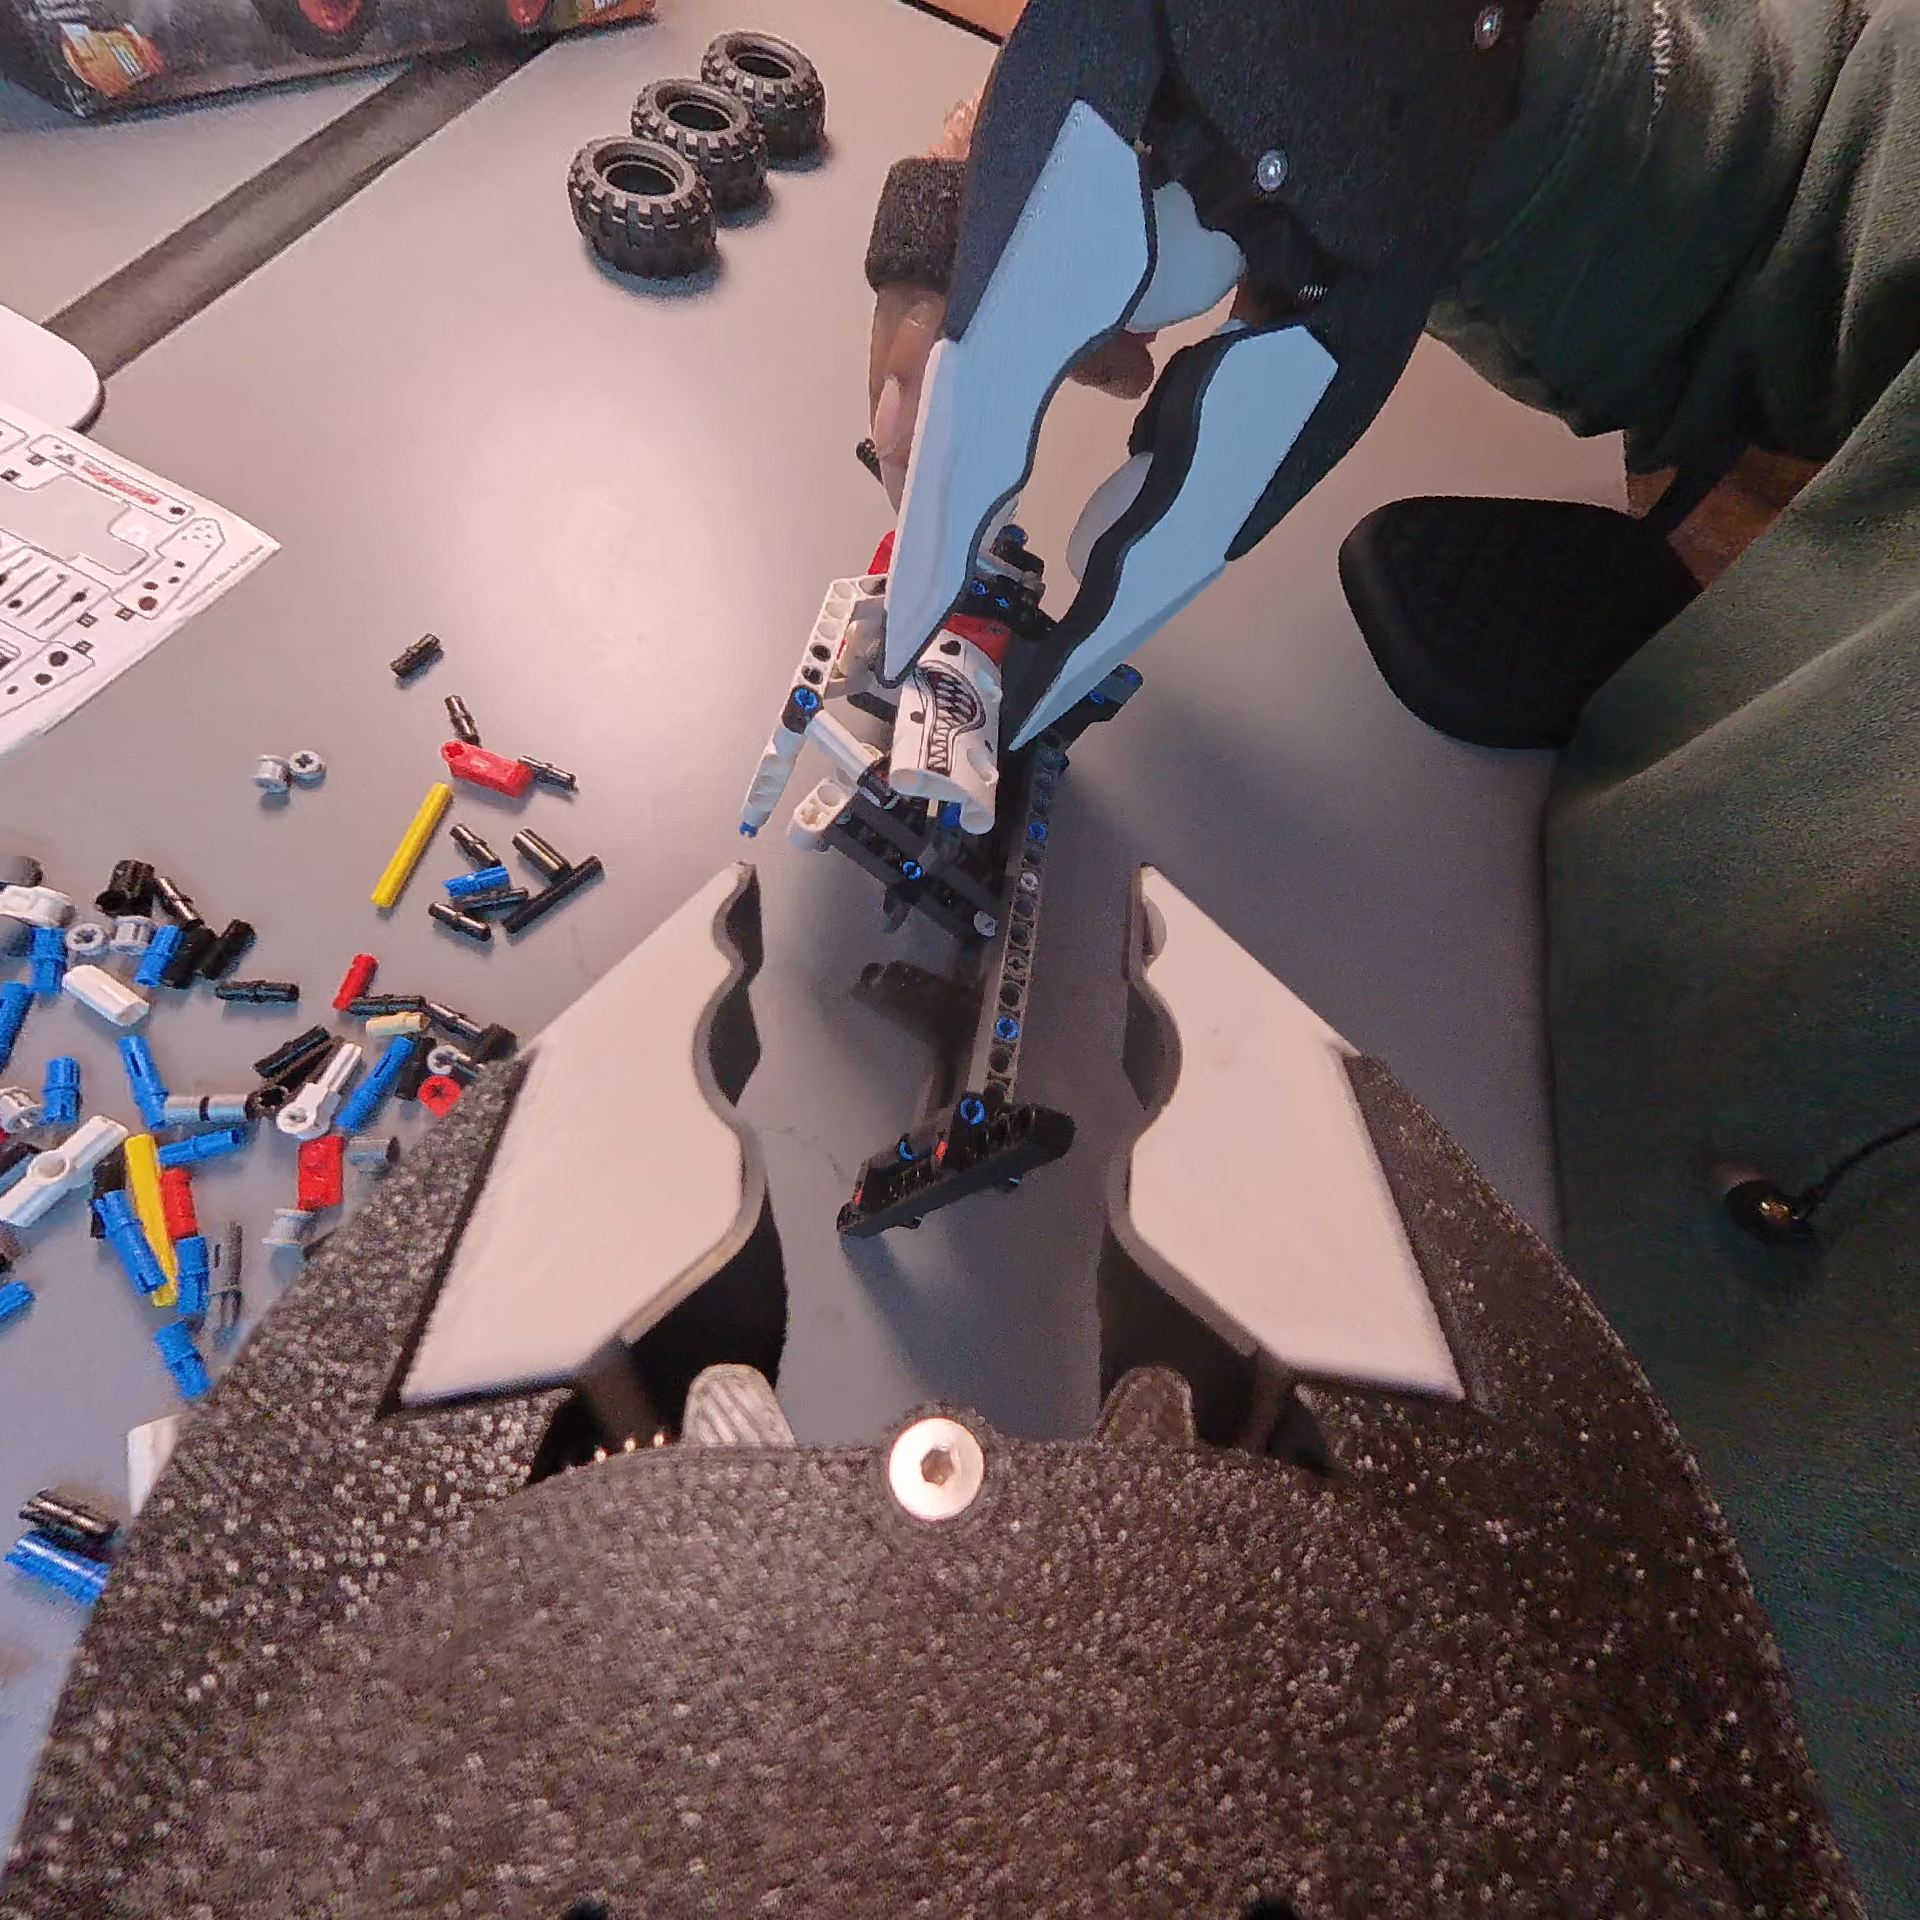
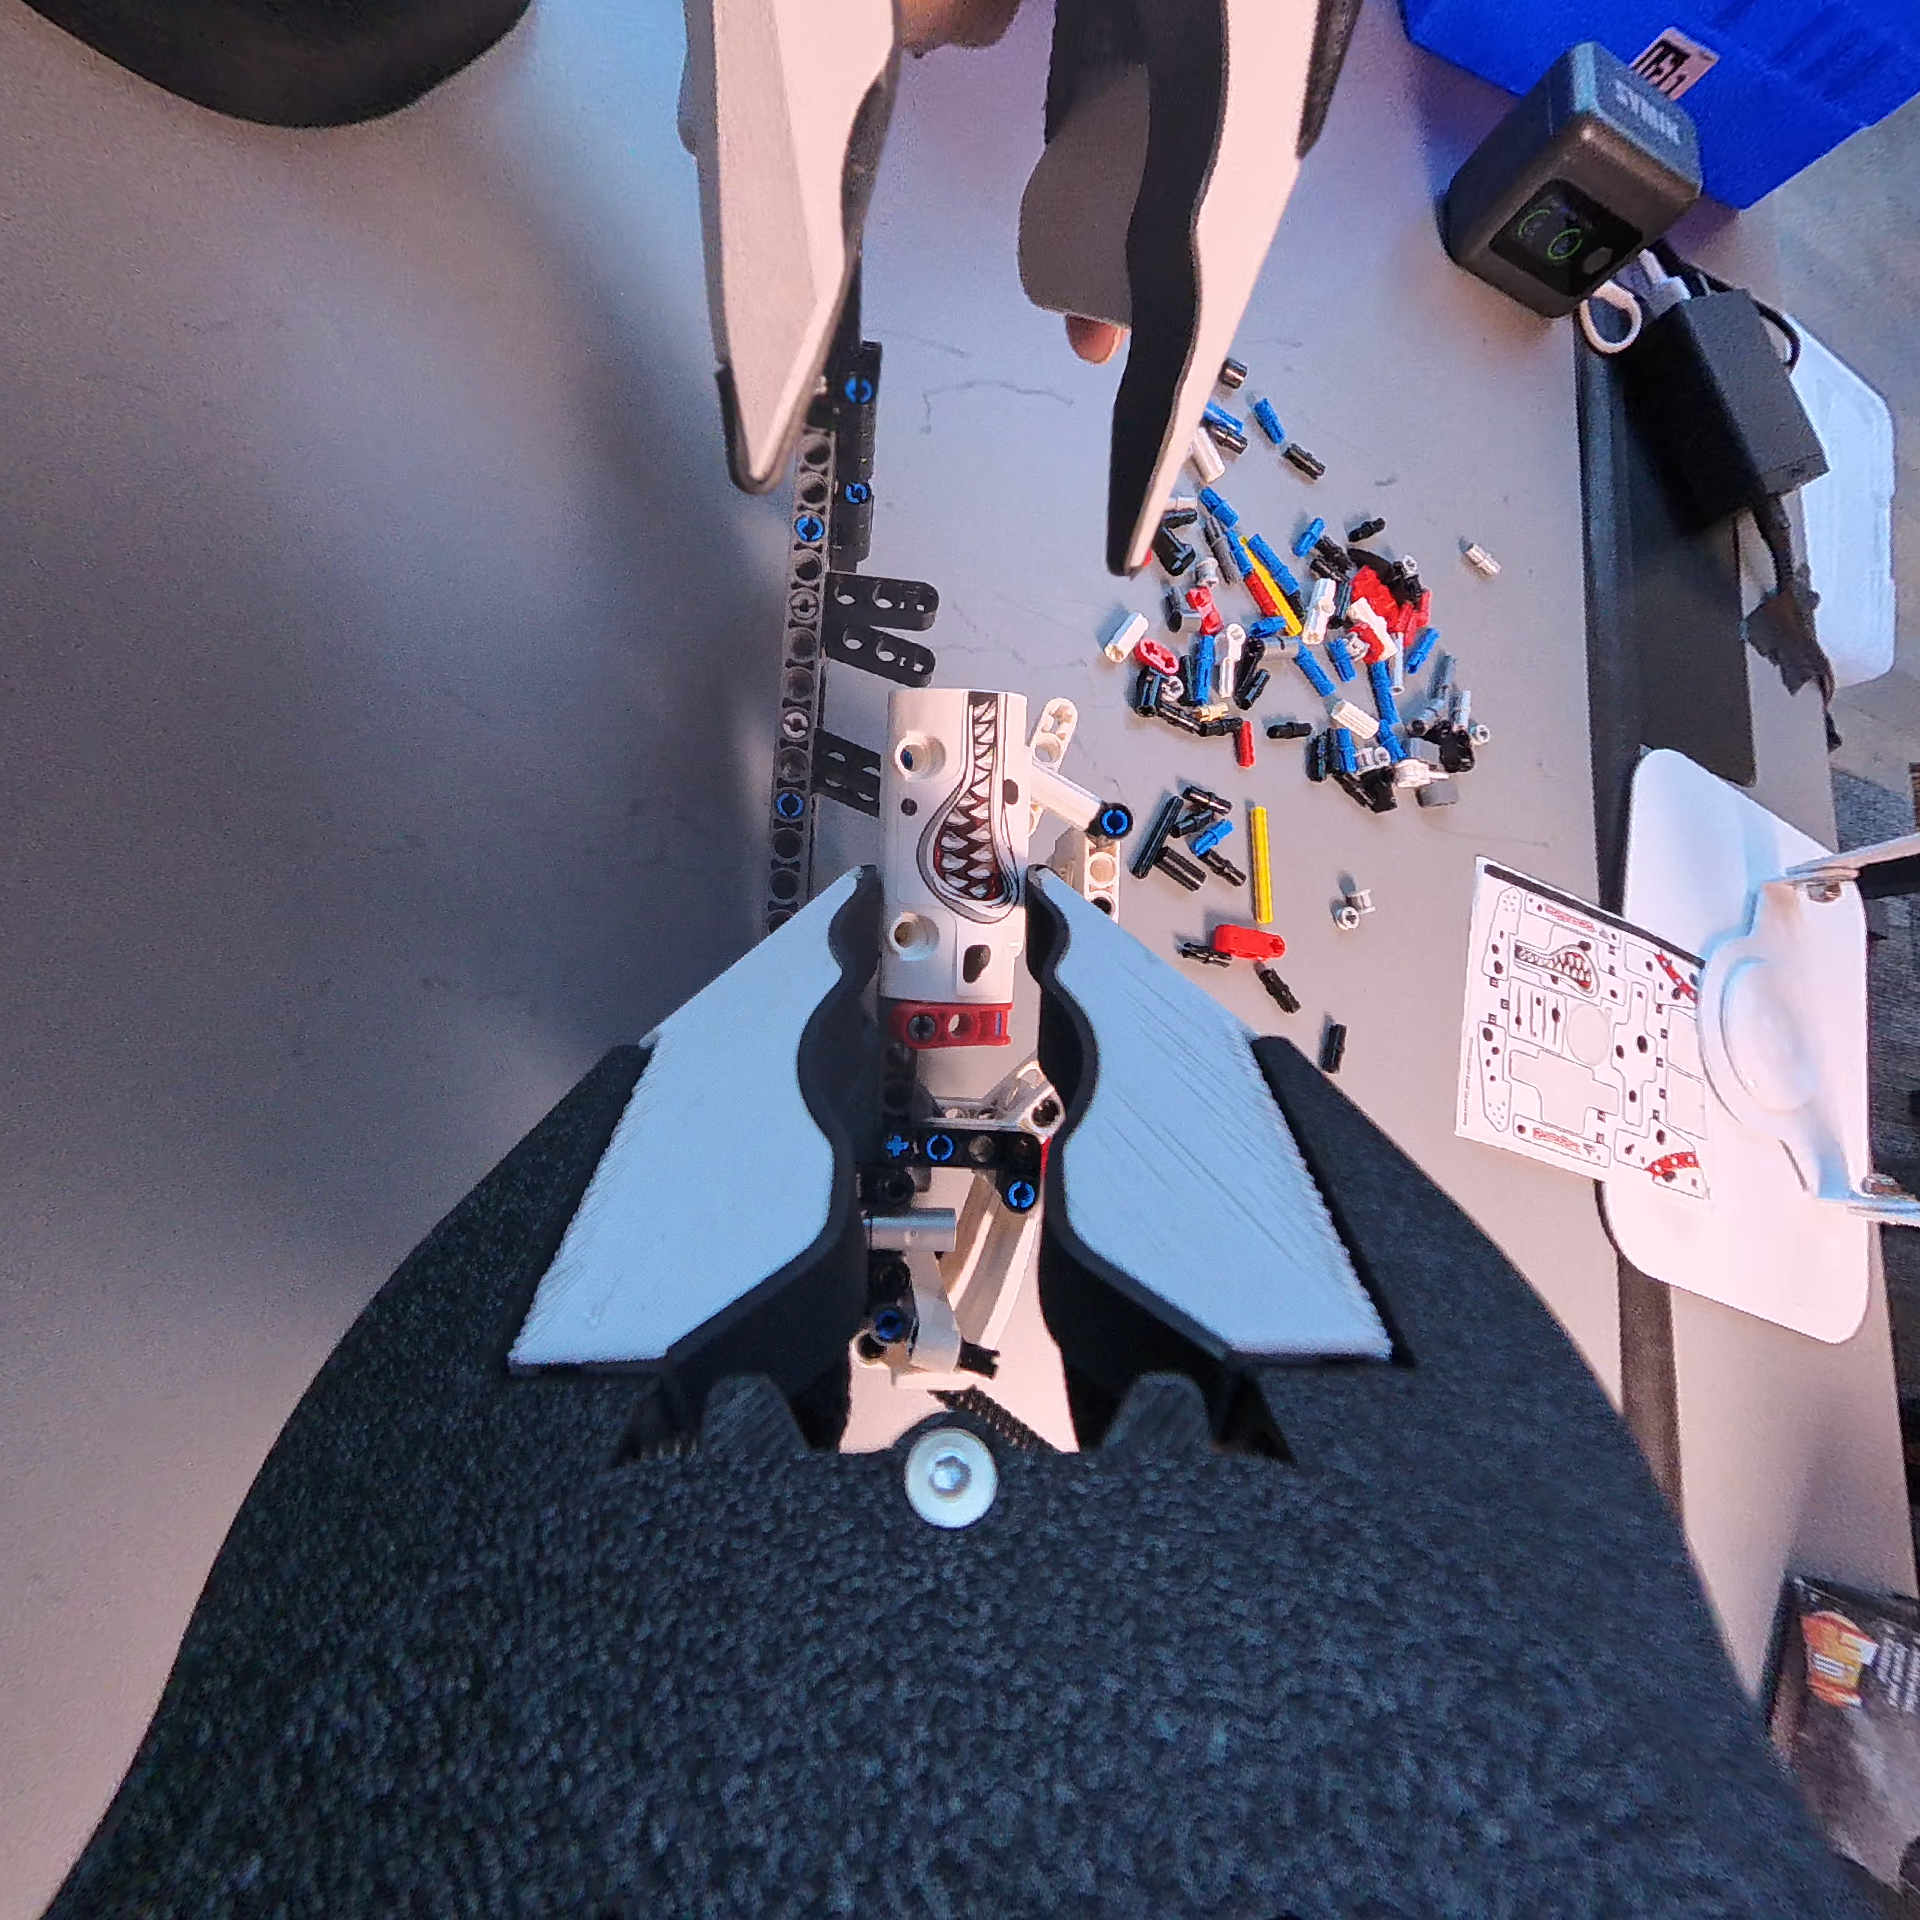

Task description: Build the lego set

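Loose pieces [image 1: 208,1091] scattered at left on the grey surface [image 1: 468,468]. Left gripper [image 1: 940,1049] spread wide, empty. Right gripper [image 2: 943,935] clamped on the part-built lego model [image 2: 956,831], long black beam [image 2: 800,665] lying on the surface.

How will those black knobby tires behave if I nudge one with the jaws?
The three tires stand on their treads in a leaning row, so a nudged one would likely roll or topple. They look like hollow rubber, probably light and grippy rather than slippery.
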